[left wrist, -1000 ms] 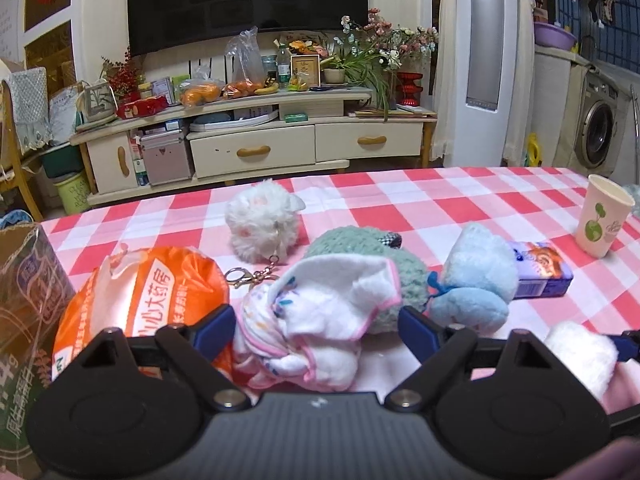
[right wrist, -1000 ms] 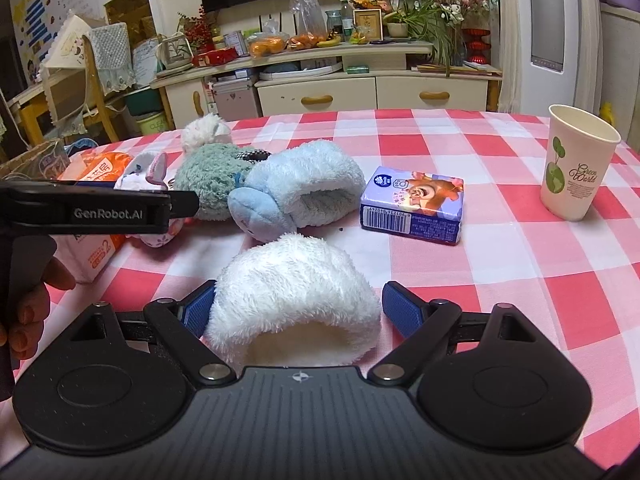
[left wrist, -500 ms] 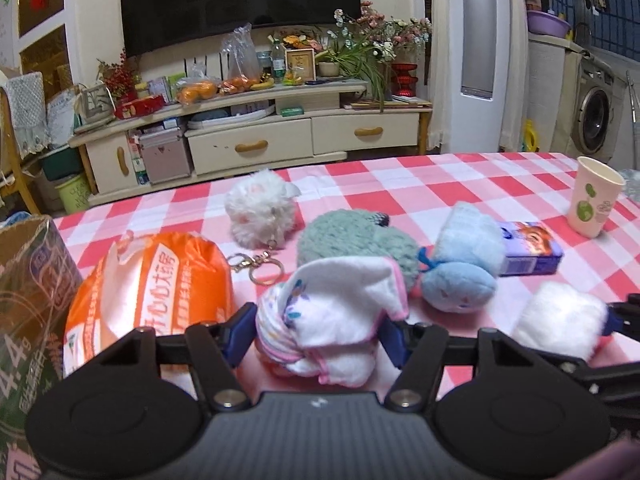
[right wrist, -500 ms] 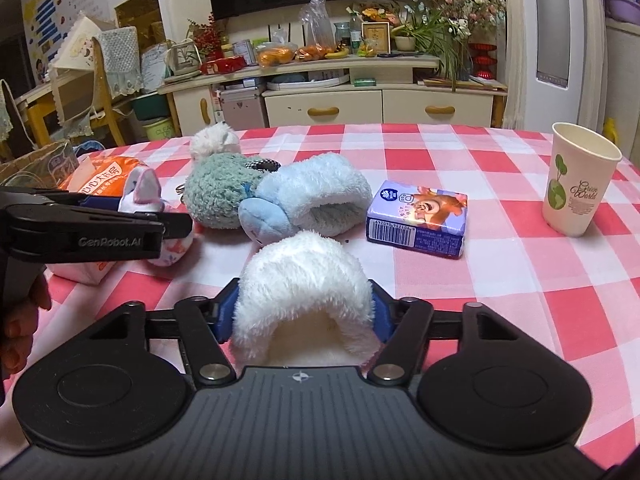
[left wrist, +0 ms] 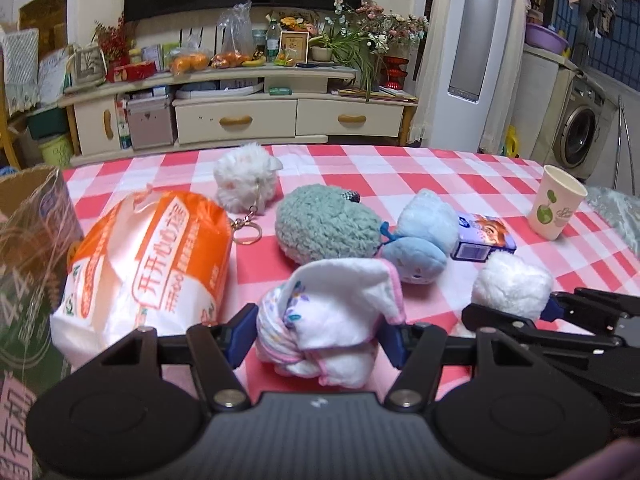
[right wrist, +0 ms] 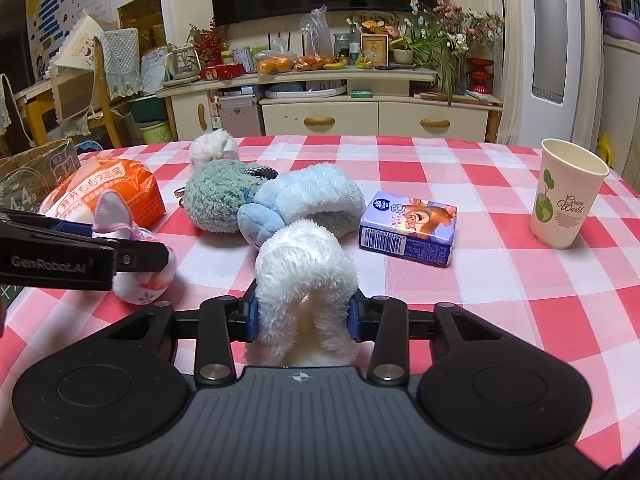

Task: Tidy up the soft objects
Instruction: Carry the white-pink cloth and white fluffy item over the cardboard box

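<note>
Both grippers pinch soft things low on the checked tablecloth [right wrist: 500,280], ready for lifting: left gripper [left wrist: 318,334] grips the bunched floral cloth [left wrist: 332,316], while right gripper [right wrist: 304,314] is closing, squeezing the white fluffy piece [right wrist: 306,276]. Just beyond lie the blue plush [right wrist: 312,200] and green plush [right wrist: 216,200], still unsorted; farther right stands a paper cup [right wrist: 568,196].

Ahead of the blue plush [right wrist: 308,196] the counter [right wrist: 400,160] lies open to its far edge. A tissue pack [right wrist: 408,229] sits just right of the plush and a paper cup [right wrist: 568,194] further right, with bare cloth between them. Left of the plush, a green plush [right wrist: 216,200] and an orange bag [right wrist: 108,192] block passage.
</note>
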The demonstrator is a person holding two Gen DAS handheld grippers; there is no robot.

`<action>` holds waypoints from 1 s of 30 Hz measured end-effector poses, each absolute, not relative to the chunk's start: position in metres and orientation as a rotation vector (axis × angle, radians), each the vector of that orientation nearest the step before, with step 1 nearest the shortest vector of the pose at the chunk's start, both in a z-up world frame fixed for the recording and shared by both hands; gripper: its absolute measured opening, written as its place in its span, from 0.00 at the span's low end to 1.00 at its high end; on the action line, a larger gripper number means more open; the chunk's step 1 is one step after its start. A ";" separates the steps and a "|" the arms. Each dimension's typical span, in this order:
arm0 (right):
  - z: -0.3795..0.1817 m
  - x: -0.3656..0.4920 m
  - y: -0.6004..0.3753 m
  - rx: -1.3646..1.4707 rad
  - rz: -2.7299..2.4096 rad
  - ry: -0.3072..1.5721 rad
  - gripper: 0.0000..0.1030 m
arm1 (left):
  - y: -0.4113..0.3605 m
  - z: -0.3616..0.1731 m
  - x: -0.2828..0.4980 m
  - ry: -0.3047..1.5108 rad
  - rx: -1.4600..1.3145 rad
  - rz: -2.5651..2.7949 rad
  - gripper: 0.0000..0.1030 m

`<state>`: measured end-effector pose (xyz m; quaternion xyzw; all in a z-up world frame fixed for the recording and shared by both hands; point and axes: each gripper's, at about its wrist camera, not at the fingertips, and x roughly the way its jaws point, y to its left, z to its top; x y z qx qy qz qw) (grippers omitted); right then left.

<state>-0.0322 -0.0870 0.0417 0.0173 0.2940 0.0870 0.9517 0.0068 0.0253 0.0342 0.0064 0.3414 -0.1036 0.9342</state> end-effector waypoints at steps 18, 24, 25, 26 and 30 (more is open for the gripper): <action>0.045 -0.049 -0.094 0.109 0.160 0.583 0.39 | 0.051 0.058 -0.016 0.694 -0.114 -0.264 0.60; 0.048 -0.054 -0.089 0.098 0.148 0.573 0.39 | 0.062 0.068 -0.023 0.672 -0.136 -0.277 0.61; 0.049 -0.055 -0.087 0.097 0.146 0.572 0.39 | 0.064 0.069 -0.024 0.669 -0.141 -0.279 0.61; 0.050 -0.056 -0.085 0.094 0.145 0.569 0.39 | 0.067 0.070 -0.025 0.666 -0.147 -0.281 0.61; 0.056 -0.061 -0.079 0.084 0.149 0.561 0.39 | 0.077 0.078 -0.029 0.643 -0.165 -0.284 0.61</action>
